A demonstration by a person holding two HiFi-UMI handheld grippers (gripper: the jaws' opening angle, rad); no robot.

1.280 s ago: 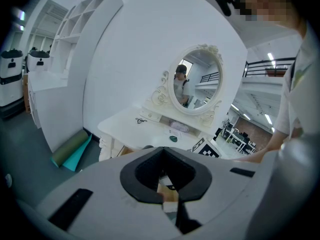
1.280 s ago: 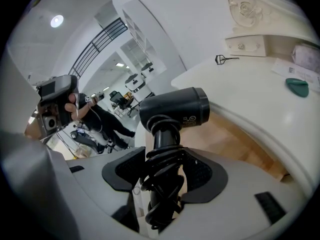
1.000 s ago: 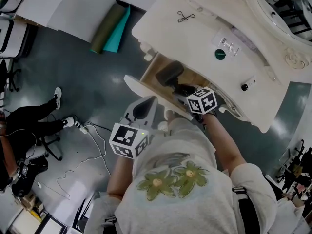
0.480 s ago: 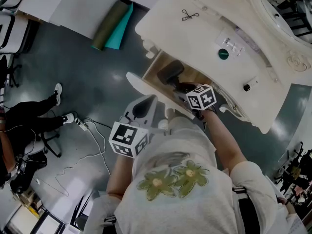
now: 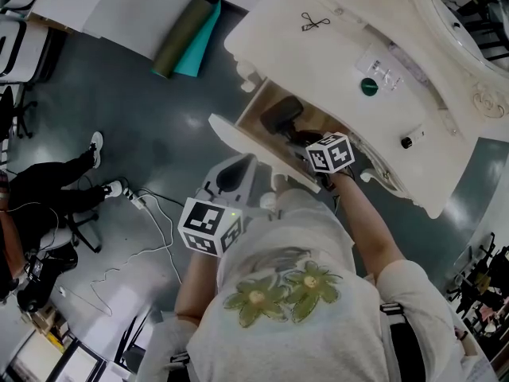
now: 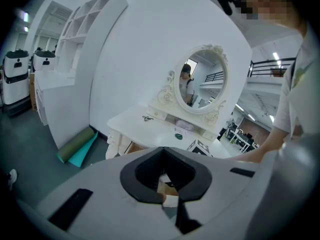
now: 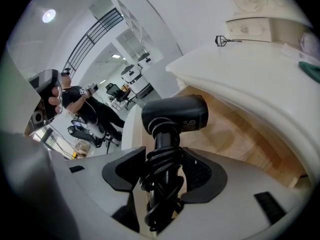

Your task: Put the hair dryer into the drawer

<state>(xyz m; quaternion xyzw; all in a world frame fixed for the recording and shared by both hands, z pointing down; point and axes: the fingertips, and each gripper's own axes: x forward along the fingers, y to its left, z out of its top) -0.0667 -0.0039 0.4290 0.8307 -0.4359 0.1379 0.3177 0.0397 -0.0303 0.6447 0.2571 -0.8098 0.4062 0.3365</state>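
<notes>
The black hair dryer (image 5: pixel 280 116) is inside the open wooden drawer (image 5: pixel 248 140) of the cream dressing table (image 5: pixel 318 62). In the right gripper view its head (image 7: pixel 175 114) hangs over the drawer's wood floor (image 7: pixel 240 134). Its handle, wound with black cord, is clamped between the jaws. My right gripper (image 5: pixel 318 169) (image 7: pixel 162 176) is shut on that handle at the drawer's front edge. My left gripper (image 5: pixel 232 173) (image 6: pixel 164 154) is held back over the floor in front of the drawer, jaws together with nothing in them.
On the tabletop lie scissors (image 5: pixel 315 22), a green round lid (image 5: pixel 369 87) and a small black knob (image 5: pixel 407 142); an oval mirror (image 5: pixel 469 22) stands behind. Rolled mats (image 5: pixel 184 40) lie on the floor at the left. A seated person (image 5: pixel 48 189) and loose cables (image 5: pixel 151 229) are nearby.
My right gripper has edged slightly towards the table with the hair dryer, which now sits a little deeper over the drawer. The left gripper has stayed put.
</notes>
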